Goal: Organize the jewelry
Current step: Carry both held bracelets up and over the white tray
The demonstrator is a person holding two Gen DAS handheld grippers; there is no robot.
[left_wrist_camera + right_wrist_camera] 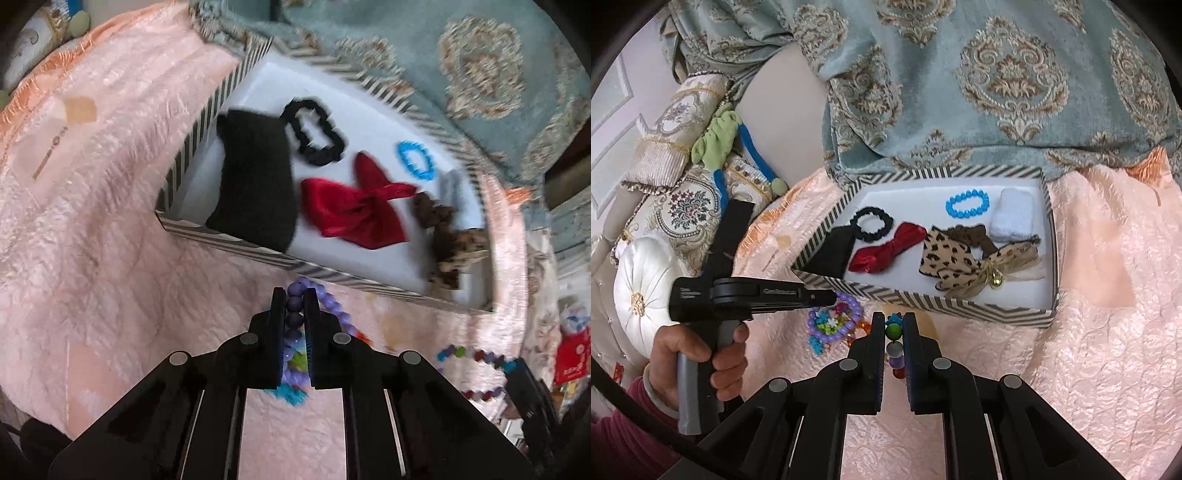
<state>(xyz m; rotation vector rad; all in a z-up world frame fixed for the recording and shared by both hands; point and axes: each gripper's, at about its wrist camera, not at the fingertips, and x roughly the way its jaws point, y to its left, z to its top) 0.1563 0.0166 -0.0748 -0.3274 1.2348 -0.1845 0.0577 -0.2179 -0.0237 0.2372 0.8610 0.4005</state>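
Note:
A striped-rim box (923, 300) with a white floor lies on the pink bedspread; it also shows in the left wrist view (236, 245). Inside are a blue bead bracelet (967, 204), a black scrunchie (871, 223), a red bow (886, 248), a leopard bow (956, 264), a white cloth (1014, 214) and a black pouch (833, 254). My left gripper (295, 295) is shut on a purple bead bracelet (295, 306) just before the box's near rim; it also shows in the right wrist view (833, 295). My right gripper (894, 317) is shut on a multicoloured bead bracelet (894, 332).
A pile of coloured bead bracelets (833, 325) lies on the pink bedspread (1108, 332) left of my right gripper. A teal patterned blanket (997, 74) lies behind the box. Ornate cushions (683, 192) sit at the left. A red package (570, 356) lies far right.

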